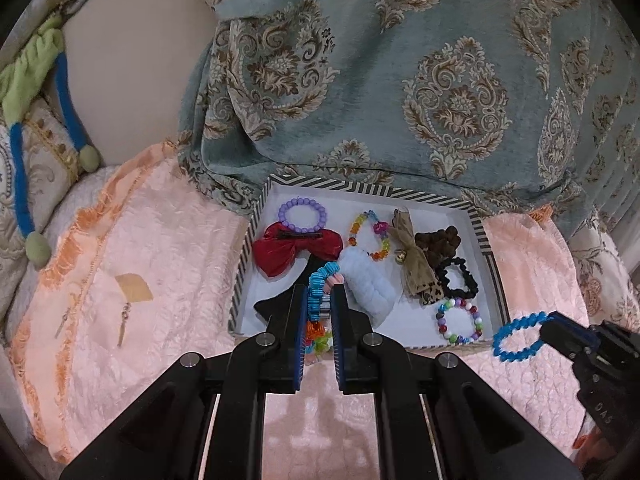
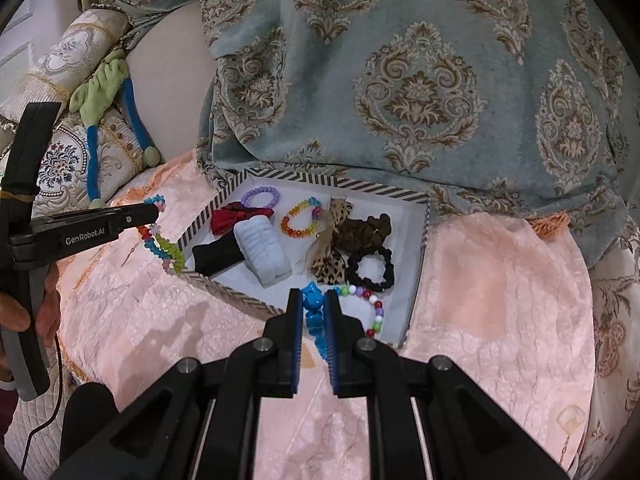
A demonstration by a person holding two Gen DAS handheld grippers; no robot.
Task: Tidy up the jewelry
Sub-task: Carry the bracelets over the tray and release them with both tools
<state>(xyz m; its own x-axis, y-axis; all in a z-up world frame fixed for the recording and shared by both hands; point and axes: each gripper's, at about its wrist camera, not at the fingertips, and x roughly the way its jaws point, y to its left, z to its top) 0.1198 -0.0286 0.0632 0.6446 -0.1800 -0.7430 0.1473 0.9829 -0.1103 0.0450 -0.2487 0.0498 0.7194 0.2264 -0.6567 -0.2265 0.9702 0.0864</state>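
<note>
In the left wrist view my left gripper (image 1: 320, 298) is shut on a multicoloured flower-bead bracelet (image 1: 318, 308), just above the near left edge of the striped-rim tray (image 1: 494, 268). The right wrist view shows that gripper (image 2: 155, 216) from the side, with the bracelet (image 2: 166, 250) dangling by the tray's left corner. My right gripper (image 2: 313, 300) is shut on a blue bead bracelet (image 2: 313, 312) above the near rim of the tray (image 2: 420, 276). From the left view, the right gripper (image 1: 547, 329) holds the blue ring (image 1: 516, 340) just right of the tray.
The tray holds a purple bracelet (image 1: 302, 214), red bow (image 1: 298, 250), white scrunchie (image 1: 370, 288), black scrunchie (image 1: 456, 280), leopard bow (image 1: 416, 276) and beaded bracelets (image 1: 460, 320). Earrings (image 1: 124, 320) lie on the pink bedspread at left. A patterned blue cushion (image 1: 400, 80) rises behind.
</note>
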